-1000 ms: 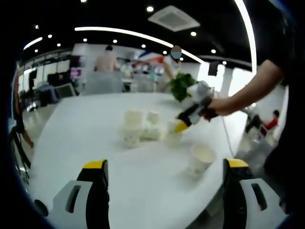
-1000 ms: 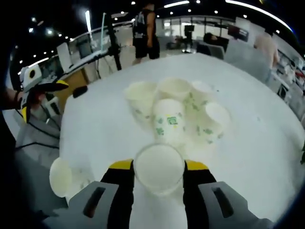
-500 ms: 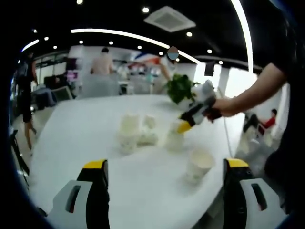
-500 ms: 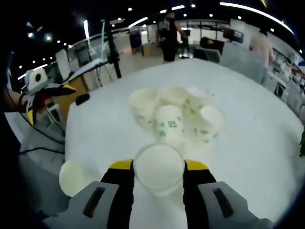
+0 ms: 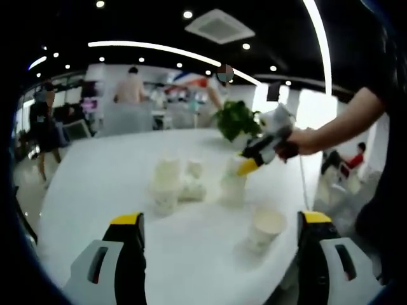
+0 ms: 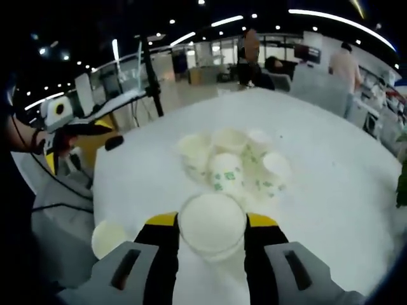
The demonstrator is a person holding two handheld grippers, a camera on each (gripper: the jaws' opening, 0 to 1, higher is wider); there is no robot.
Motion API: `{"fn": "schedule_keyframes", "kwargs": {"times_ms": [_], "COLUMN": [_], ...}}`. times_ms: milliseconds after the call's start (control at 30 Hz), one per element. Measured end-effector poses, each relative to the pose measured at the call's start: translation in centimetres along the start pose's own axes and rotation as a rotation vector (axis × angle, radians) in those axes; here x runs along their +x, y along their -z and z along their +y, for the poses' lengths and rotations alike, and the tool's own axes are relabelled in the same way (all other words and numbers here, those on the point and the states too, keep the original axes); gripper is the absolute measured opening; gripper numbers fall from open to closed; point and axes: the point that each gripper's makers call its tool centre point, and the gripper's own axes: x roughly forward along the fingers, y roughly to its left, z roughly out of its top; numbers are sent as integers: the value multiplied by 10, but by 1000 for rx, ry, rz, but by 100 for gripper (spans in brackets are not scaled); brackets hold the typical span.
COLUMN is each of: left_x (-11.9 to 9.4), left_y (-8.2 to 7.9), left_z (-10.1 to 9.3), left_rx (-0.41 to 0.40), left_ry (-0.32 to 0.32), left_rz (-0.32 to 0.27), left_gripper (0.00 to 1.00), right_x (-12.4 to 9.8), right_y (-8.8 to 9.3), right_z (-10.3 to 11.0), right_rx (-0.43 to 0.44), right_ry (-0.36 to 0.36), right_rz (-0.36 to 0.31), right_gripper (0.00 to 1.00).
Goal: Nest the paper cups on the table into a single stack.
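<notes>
In the right gripper view, the right gripper (image 6: pixel 212 236) sits at the bottom centre of the frame, its two yellow-tipped jaws clenched on a white paper cup (image 6: pixel 212 224) whose open mouth faces the camera; just above it, in the middle of the frame, a cluster of white paper cups with green print (image 6: pixel 234 165) lies on the white round table (image 6: pixel 331 190); I count about six in that cluster, some on their sides, though the blur makes the number uncertain; one more lone white paper cup (image 6: pixel 109 237) stands at the lower left near the table's edge; the left gripper (image 6: pixel 76 130) shows at the left edge of the frame, held in a hand.

In the left gripper view, the left gripper's own two yellow-tipped jaws rise from the bottom corners, spread wide with nothing between them; the right gripper (image 5: pixel 254 158) comes in from the right, held by a hand (image 5: pixel 300 141), with its cup (image 5: pixel 233 180) just below its tip at centre; the cluster (image 5: pixel 173 183) lies left of centre; the lone cup (image 5: pixel 266 226) stands upright at lower right; a green leafy plant (image 5: pixel 235 119) sits at the table's far side, above centre.
</notes>
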Motion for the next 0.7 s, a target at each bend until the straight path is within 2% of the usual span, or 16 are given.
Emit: {"fn": "schedule_keyframes", "kwargs": {"times_ms": [200, 600, 700], "left_x": [3, 6, 7], "left_y": [-3, -8, -12], "left_z": [-2, -10, -11], "left_rx": [4, 15, 8], "left_ry": [11, 29, 27], "left_rz": [-7, -7, -22], "left_gripper": [100, 100, 100], "right_x": [-8, -32, -37], "right_y": [-6, -34, -39], "right_z": [5, 18, 19], "right_rx": [8, 36, 46], "right_ry": [0, -4, -4], "right_rz": [-29, -128, -152], "right_gripper": [36, 36, 36]}}
